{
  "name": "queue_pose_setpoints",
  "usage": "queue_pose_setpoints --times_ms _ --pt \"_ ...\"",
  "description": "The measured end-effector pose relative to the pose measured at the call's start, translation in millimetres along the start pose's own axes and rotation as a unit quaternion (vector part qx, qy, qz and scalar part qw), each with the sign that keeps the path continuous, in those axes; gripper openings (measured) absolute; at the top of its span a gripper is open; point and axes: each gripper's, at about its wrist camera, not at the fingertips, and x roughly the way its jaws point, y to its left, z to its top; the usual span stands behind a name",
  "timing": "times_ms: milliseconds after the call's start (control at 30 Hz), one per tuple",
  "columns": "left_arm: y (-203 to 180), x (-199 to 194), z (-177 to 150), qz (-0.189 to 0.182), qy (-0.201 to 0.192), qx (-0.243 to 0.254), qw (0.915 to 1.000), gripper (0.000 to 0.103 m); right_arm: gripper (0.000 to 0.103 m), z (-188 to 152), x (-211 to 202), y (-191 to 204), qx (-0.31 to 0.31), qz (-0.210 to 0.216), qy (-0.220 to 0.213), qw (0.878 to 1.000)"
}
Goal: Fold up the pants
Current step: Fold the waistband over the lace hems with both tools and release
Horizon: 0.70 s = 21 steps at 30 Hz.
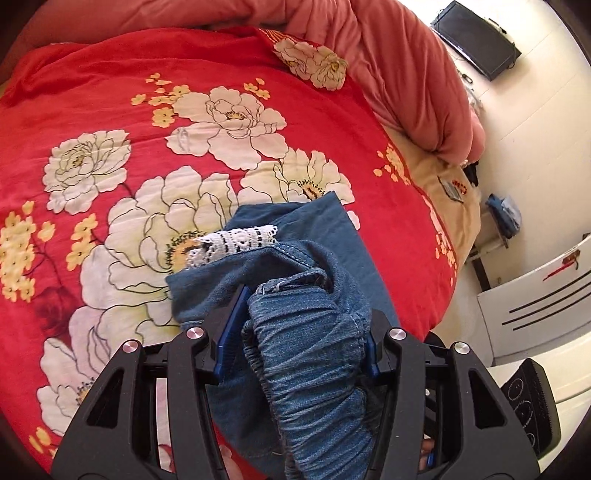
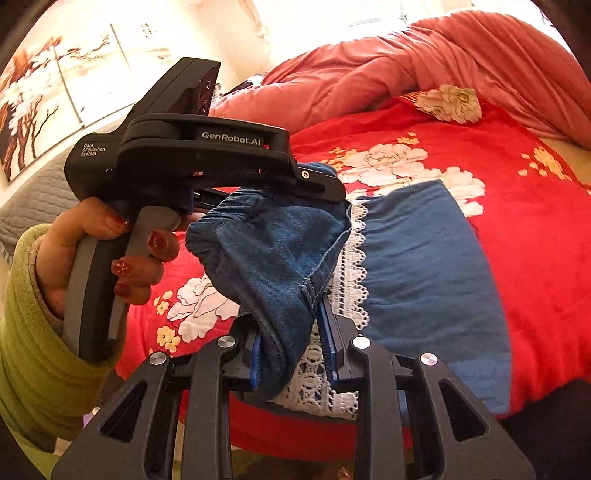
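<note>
Both hand-held grippers clamped on blue pants [image 2: 424,258], left hand-held gripper [image 1: 303,325], right hand-held gripper [image 2: 295,343]

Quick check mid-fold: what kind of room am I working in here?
Most likely a bedroom: a bed with a red floral bedspread, a bunched pink quilt at its far end, and a tree painting on the wall.

Both views are bright with daylight. In the right wrist view the wall [image 2: 314,22] at the top is washed out by glare. Fisheye curvature bends the red floral bedspread [image 1: 110,110], and dark vignette fills the corners. Focus is fairly sharp centrally, softening toward the edges.
</note>
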Motion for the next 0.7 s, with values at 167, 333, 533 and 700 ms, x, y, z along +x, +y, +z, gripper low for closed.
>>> queue_pose_setpoints --times_ms 167,333,533,700 --pt "-4.8 5.2 2.3 0.005 0.006 -0.007 0.9999 0.048 0.033 2.2 1.7 -8.7 0.017 -0.005 0.006 1.0" --pt "-10.5 8.1 4.7 -0.01 0.006 -0.012 0.9999 0.059 0.054 4.0 1.5 -16.3 0.026 -0.034 0.009 0.999" --pt "-14.6 -1.0 4.2 -0.026 -0.008 -0.009 0.9996 0.063 0.066 2.9 -4.7 -22.8 0.031 -0.053 0.006 0.998" --pt "-9.9 -21.9 1.7 -0.027 -0.033 -0.01 0.999 0.064 0.07 3.3 -7.9 -23.7 0.028 -0.059 0.002 0.998"
